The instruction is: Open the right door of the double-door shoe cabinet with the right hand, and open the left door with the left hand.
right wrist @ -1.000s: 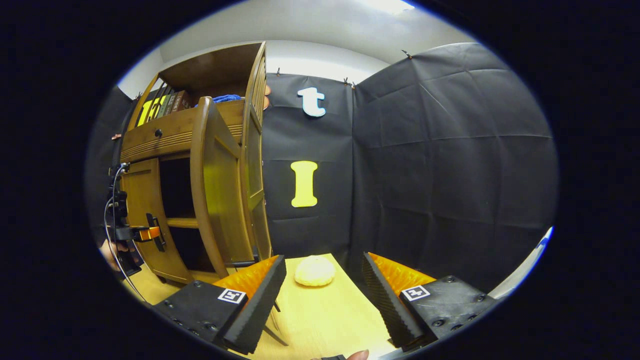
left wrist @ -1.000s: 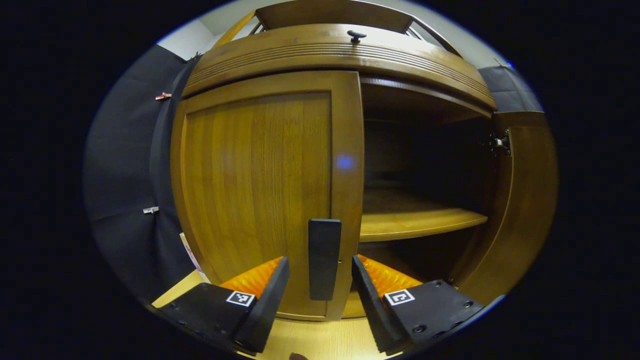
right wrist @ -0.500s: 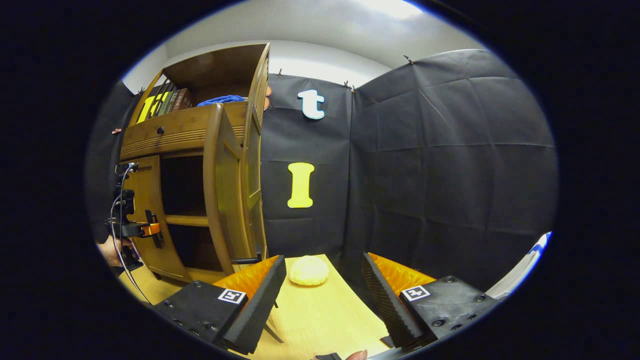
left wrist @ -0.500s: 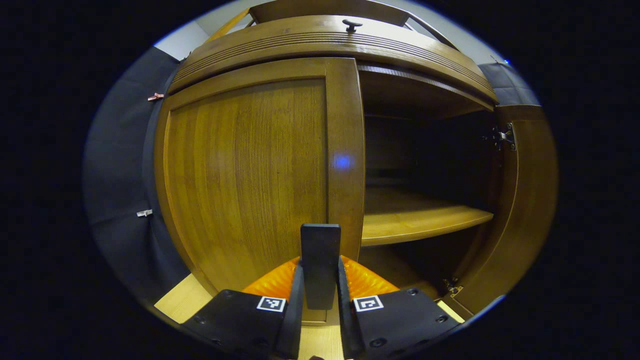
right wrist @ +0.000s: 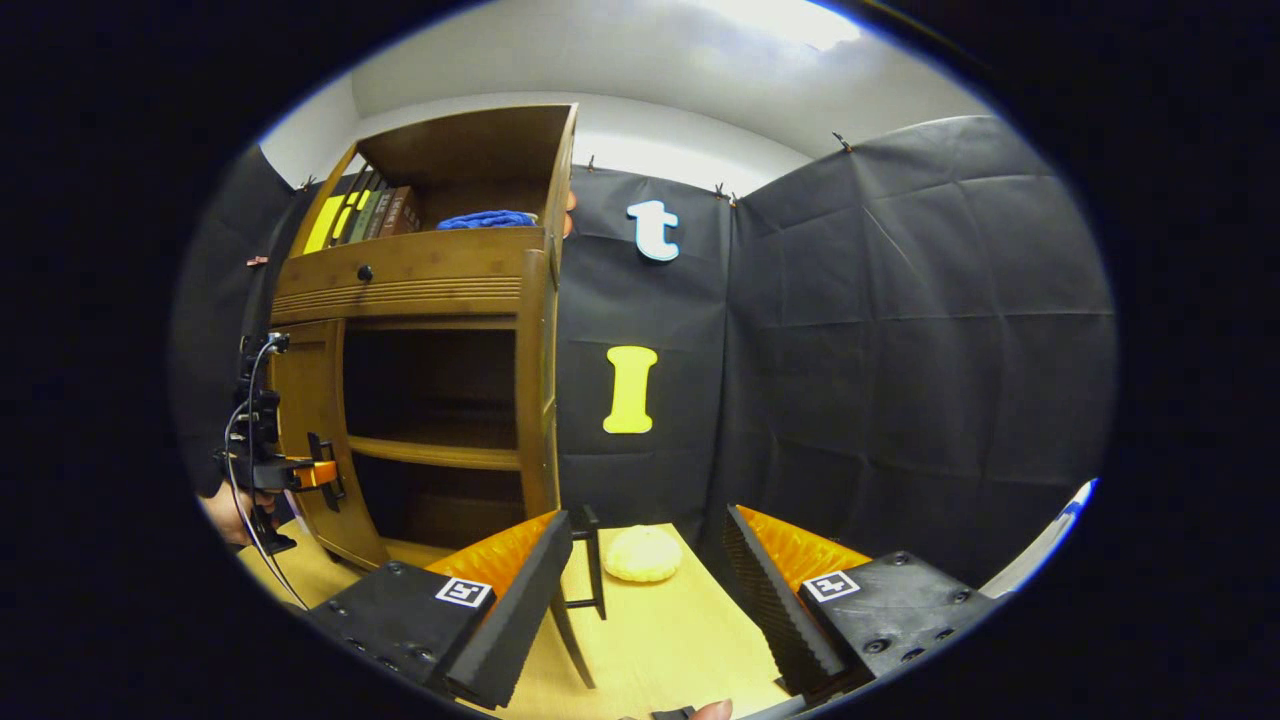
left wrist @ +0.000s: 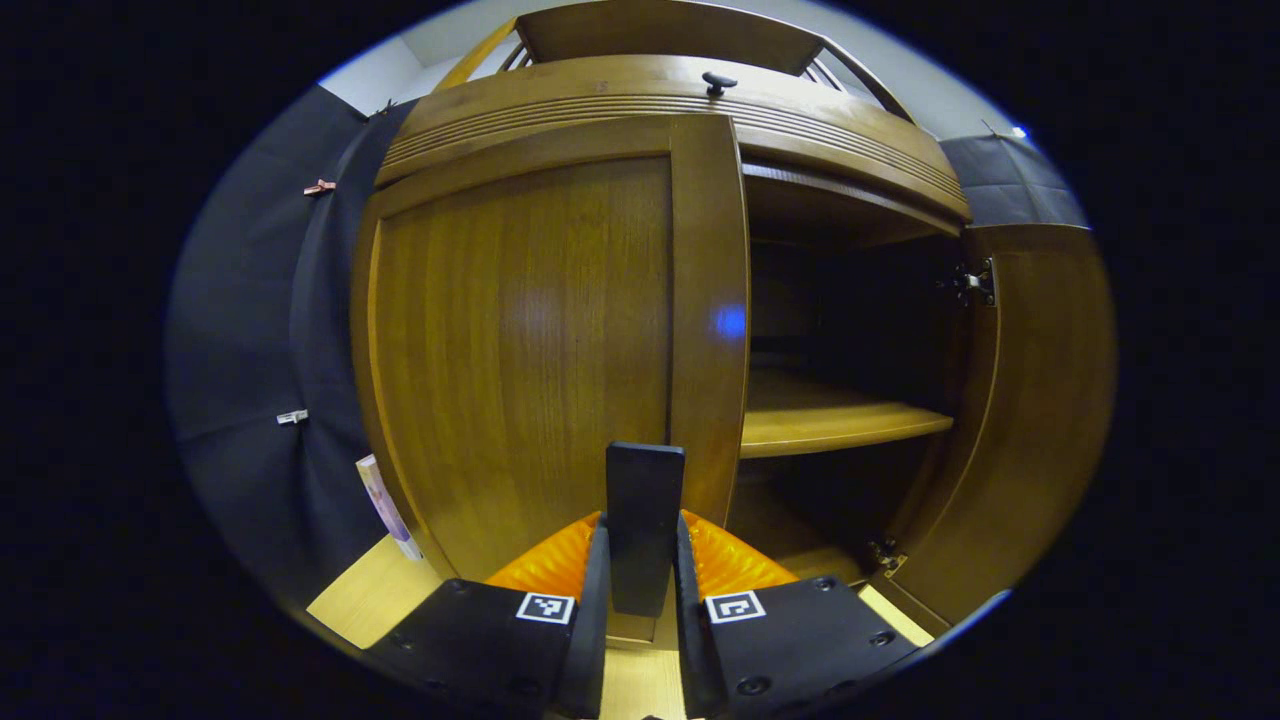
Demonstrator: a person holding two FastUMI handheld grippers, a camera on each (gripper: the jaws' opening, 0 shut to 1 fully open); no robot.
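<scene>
The right door (right wrist: 535, 380) now stands wider; left gripper (left wrist: 640, 590) jaws clamp the left door's handle (left wrist: 643, 525), right gripper (right wrist: 645, 600) jaws gape empty.

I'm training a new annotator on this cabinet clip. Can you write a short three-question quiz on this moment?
1. True or false: the right door is closed.
2. What is the left hand-held gripper clamped on? A) drawer knob B) left door handle C) shelf
3. What pale round thing lies on the table ahead of the right hand-held gripper?

Key: 1 false; 2 B; 3 a bun-like object.
</scene>
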